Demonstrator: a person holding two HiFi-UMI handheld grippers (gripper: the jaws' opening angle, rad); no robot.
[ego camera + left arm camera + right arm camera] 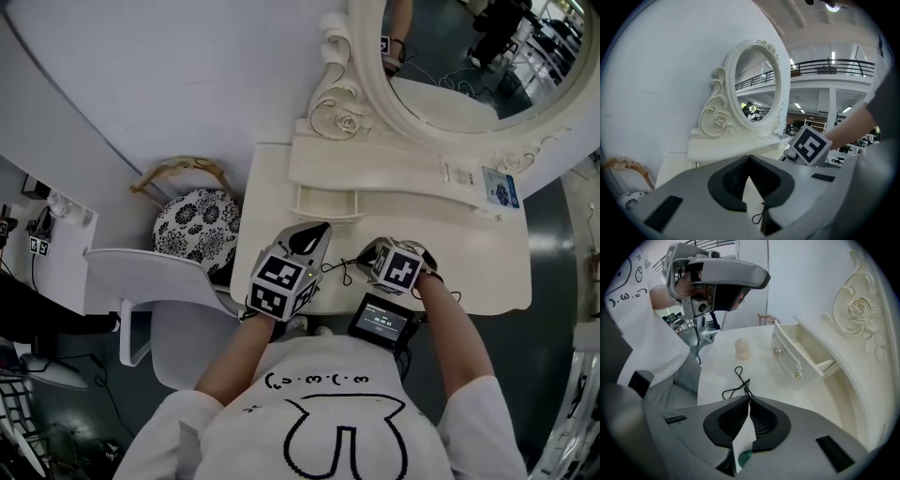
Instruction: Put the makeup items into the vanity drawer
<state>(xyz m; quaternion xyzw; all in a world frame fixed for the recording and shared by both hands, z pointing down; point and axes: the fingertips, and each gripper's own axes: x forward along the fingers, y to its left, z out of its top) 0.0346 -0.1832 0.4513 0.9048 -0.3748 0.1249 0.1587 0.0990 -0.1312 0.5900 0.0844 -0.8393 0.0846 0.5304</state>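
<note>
**On the desk: curler pinched, drawer open**

At the front of the white desk lies the black wire curler. Its handle loops spread over the desk top and its near end runs in between the tips of the right tongs. These tongs are clamped on that end and point steeply down at the desk.

Just beyond the curler, apart from it, a beige sponge stands upright on the desk. To the right of both in the right gripper view, the drawer is pulled well out of the shelf under the mirror. Two small knobs show on its front panel. Neither the curler nor the sponge is in it.

The left tongs are pressed together at the tips with nothing between them. They are held in the air over the desk and aimed roughly level toward the oval mirror with its carved rose scroll. In the head view both tongs sit side by side over the desk's front half, just in front of the drawer, the left one a little higher.

A small device with a lit screen sits at the desk's near edge beside the right wrist. Left of the desk stand a white chair and a round patterned cushion.
</note>
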